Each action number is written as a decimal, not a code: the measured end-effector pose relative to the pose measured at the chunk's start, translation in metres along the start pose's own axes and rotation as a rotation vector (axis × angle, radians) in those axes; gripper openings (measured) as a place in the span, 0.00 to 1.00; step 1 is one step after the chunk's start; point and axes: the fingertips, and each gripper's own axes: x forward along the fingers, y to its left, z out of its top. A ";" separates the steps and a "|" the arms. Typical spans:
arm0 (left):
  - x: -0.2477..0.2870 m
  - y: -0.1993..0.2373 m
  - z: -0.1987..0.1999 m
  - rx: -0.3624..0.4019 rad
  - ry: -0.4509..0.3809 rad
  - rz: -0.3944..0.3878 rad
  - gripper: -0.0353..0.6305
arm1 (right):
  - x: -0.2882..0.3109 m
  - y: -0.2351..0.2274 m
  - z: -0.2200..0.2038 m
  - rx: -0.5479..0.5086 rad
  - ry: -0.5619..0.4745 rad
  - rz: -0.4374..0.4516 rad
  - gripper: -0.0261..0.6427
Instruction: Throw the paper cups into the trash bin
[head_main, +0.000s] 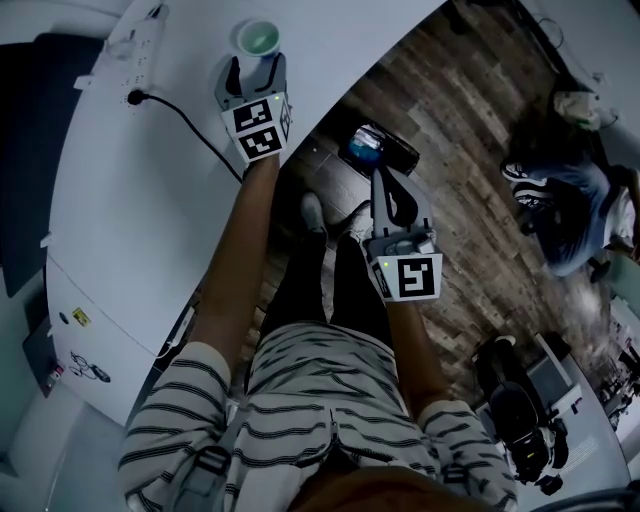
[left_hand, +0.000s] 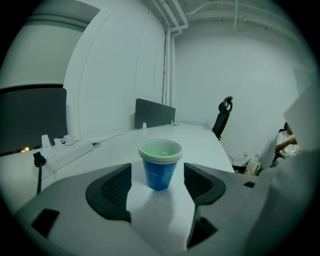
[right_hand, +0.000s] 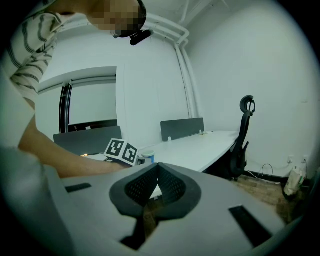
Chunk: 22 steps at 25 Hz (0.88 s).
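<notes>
Between the tips of the left claw's (left_hand: 158, 186) widely spread jaws stands a blue paper cup (left_hand: 160, 167), upright on the white desk (left_hand: 200, 137) and touching neither pad. A good grip probably means easing forward until the pads flank the cup's mid-wall, keeping level, then closing gently so the thin wall does not buckle. Off the desk's edge, the right claw (right_hand: 158, 176) hangs over the floor, pressed together and empty. Whether the rim belongs to one cup or two nested ones is unclear. Just beyond the right claw's tips, a dark container (head_main: 378, 148) with something blue inside may be the trash bin, but its shape is hard to make out.
</notes>
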 end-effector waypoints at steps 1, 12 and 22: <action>0.004 0.001 -0.001 -0.003 0.006 0.002 0.54 | 0.001 0.000 0.000 0.000 0.002 -0.001 0.05; 0.030 0.002 -0.005 0.074 0.031 -0.017 0.55 | 0.010 -0.001 -0.003 -0.009 0.011 -0.014 0.05; 0.040 0.001 0.005 0.064 -0.002 -0.047 0.50 | 0.007 -0.014 -0.007 0.000 0.018 -0.048 0.05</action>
